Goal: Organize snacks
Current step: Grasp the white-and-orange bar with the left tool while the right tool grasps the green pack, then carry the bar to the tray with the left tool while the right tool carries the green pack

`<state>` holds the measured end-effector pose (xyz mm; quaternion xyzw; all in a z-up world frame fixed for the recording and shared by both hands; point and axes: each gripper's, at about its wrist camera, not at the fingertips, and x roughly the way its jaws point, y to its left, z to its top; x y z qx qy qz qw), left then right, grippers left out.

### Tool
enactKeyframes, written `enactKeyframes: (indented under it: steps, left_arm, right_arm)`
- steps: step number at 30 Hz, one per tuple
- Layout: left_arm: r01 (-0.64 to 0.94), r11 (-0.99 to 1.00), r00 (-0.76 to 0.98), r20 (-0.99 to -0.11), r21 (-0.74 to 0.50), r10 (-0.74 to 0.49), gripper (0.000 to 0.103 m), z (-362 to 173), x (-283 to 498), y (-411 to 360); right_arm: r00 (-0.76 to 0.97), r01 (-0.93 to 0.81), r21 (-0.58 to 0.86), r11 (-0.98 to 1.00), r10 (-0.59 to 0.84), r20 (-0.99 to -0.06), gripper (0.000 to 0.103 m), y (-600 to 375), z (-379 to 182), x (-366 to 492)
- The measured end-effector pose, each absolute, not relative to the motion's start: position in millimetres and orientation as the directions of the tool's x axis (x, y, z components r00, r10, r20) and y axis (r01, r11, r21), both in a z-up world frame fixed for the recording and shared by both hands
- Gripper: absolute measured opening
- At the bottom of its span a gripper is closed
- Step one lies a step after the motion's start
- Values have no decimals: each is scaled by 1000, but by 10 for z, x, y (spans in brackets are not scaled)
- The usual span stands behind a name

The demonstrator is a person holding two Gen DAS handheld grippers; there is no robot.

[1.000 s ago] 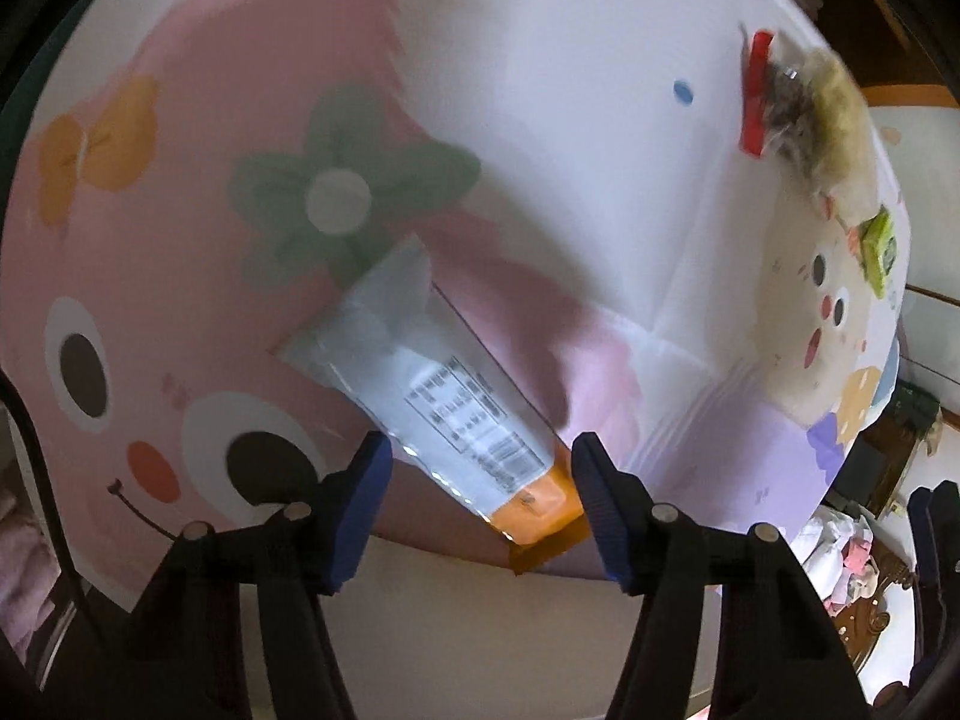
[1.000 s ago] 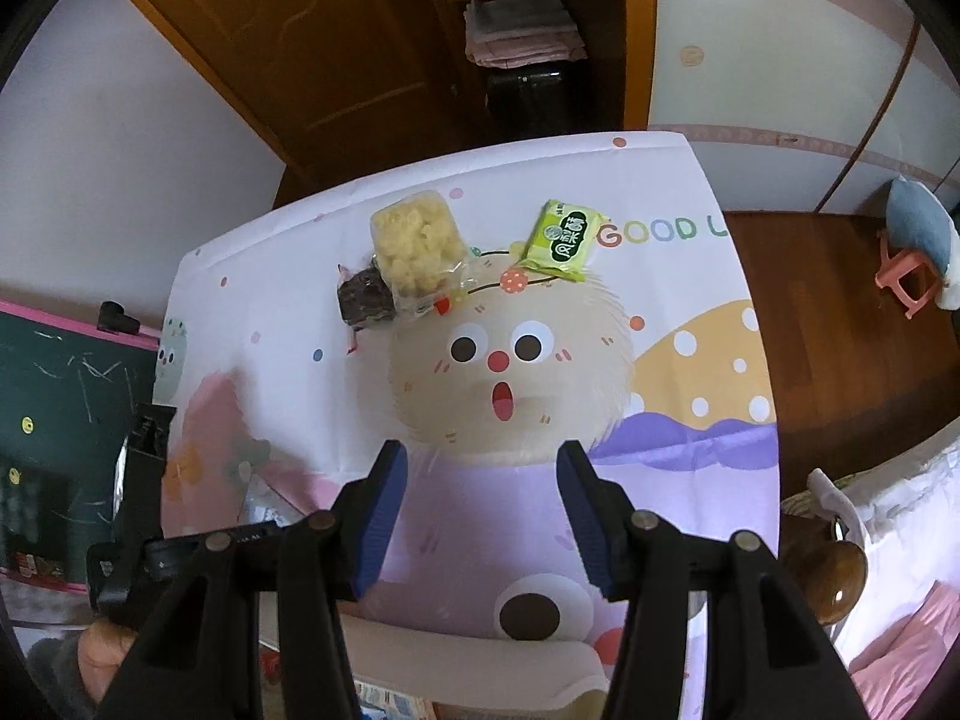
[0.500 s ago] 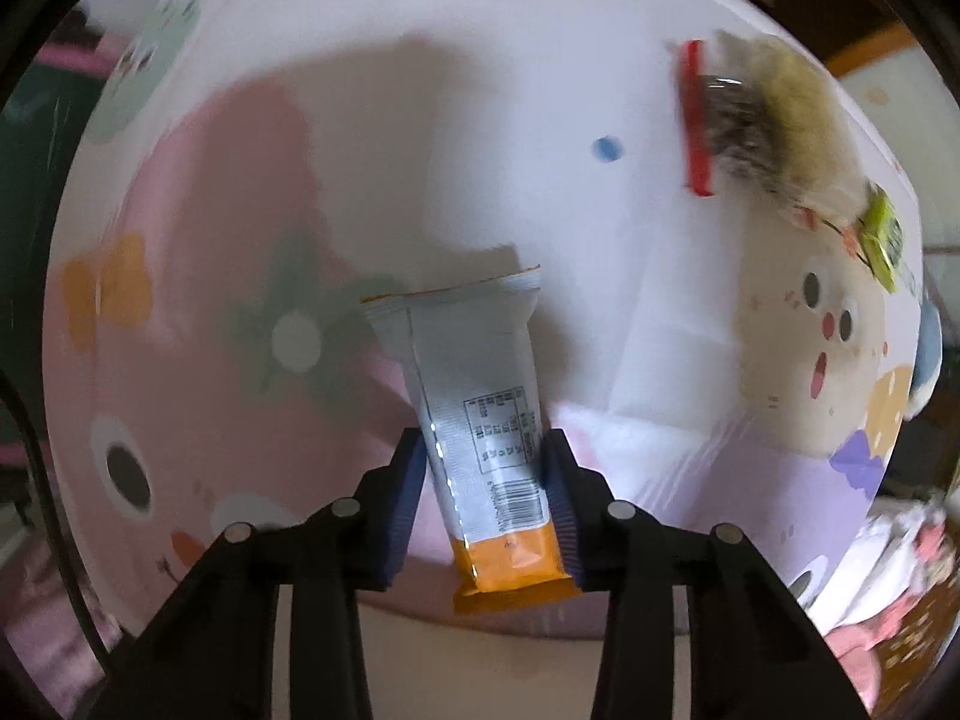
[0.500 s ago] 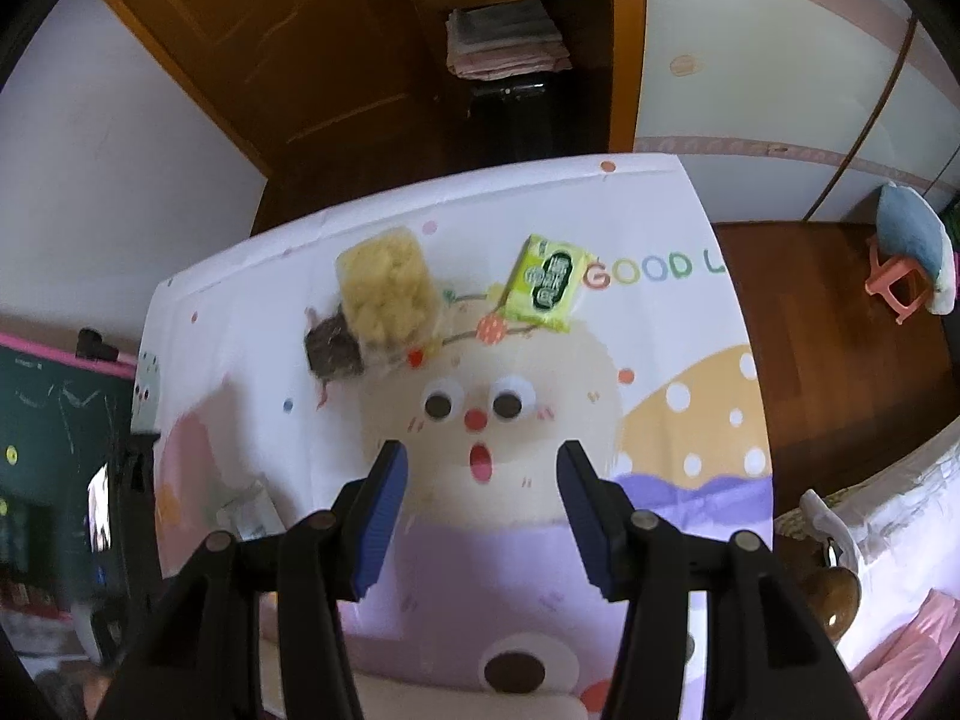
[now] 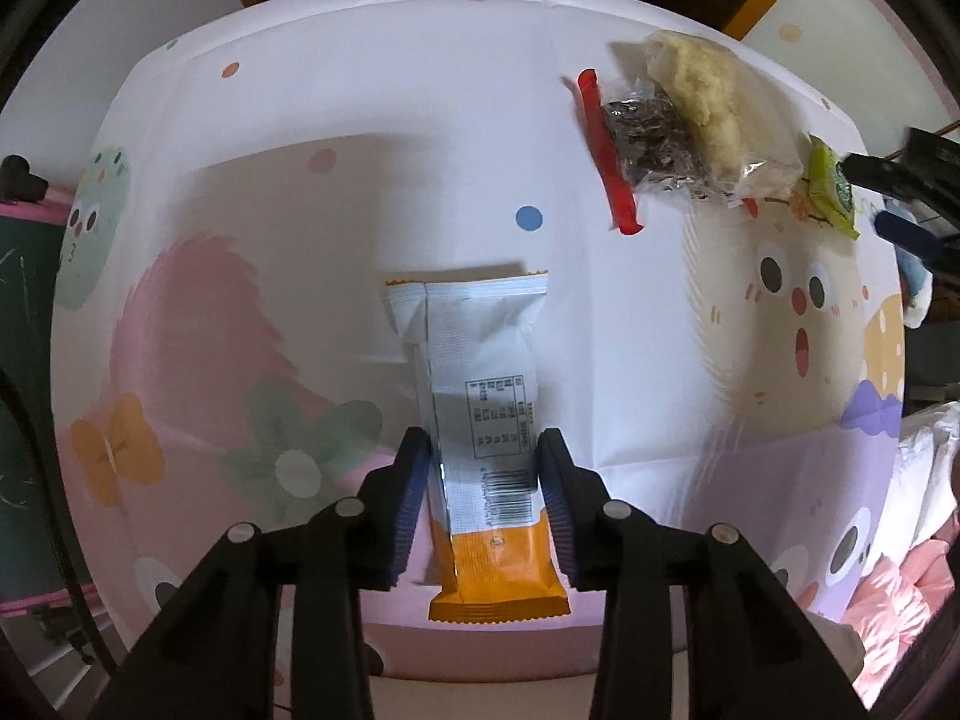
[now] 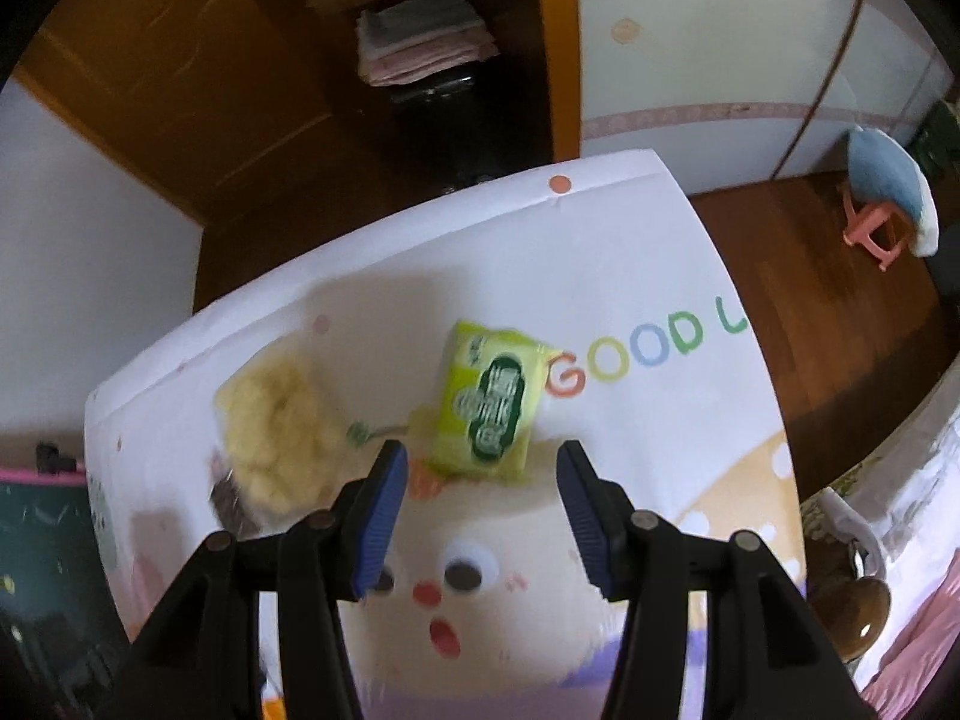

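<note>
White-and-orange foil snack packet (image 5: 483, 450) sits pinched in the left gripper (image 5: 485, 501) at the cartoon tablecloth's (image 5: 300, 180) near edge; wooden cabinets (image 6: 180, 90) behind. Right gripper (image 6: 483, 516) gapes before the green packet (image 6: 489, 399).

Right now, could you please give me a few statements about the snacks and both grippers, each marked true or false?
1. The left gripper is shut on the white and orange packet. True.
2. The right gripper holds the green packet. False: it is open, holding nothing.
3. A red clip lies beside the dark snack bag. True.
4. The tablecloth is plain white. False: it carries cartoon prints and letters.
</note>
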<state>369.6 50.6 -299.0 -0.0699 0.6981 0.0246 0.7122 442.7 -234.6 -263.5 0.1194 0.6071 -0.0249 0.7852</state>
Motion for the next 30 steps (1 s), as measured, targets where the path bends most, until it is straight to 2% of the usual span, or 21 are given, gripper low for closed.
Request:
enactKeyframes:
  steps: [3,9,10,11,12,13,14,18,24,30]
  left_arm:
    - [-142,987,3,-997,-72,-72,62,-2982,3702,627]
    - [-141,988,-7,-998,-57,-58,62,-2964,3676,652]
    - [-143,988,-11,-999,-50,-52,62,-2968,3674,642]
    - [-146,988,-20,-999,-45,-48,59,-2993,3656,643]
    - [-150,988,-27,-999,-41,-46,52,-3007,3653,604]
    - [-143,989,-15,-999,-28,-31,42,-2990,3625,583]
    - [-129,992,-4,-1000,-18,-18,40,-2980,3608,569]
    - [-94,995,12,-1000,-20,-19,37,-2951,3572,467]
    - [-98,995,42,-999,-23,-19,34,-2841,3529,610]
    - [-72,997,173,-985,-15,-2,34,-2237,3316,502]
  right_arm:
    - [236,191,131,973,84,-968,52,-2318,-2768,4530]
    - [226,165,65,984,27,-974,52,-2197,-2896,4579]
    - [225,152,50,987,14,-974,50,-2170,-2898,4579]
    - [231,139,23,990,-10,-973,42,-2142,-2894,4569]
    - [234,124,-5,992,-34,-972,39,-2116,-2890,4559]
    - [233,109,-23,994,-48,-971,38,-2098,-2896,4543]
    - [237,98,-23,995,-45,-970,38,-2089,-2891,4523]
    - [221,80,-13,997,-30,-975,37,-2116,-2871,4366]
    - [186,63,77,995,64,-980,37,-2169,-2792,4002]
    - [223,31,196,980,184,-957,37,-2209,-2340,3518]
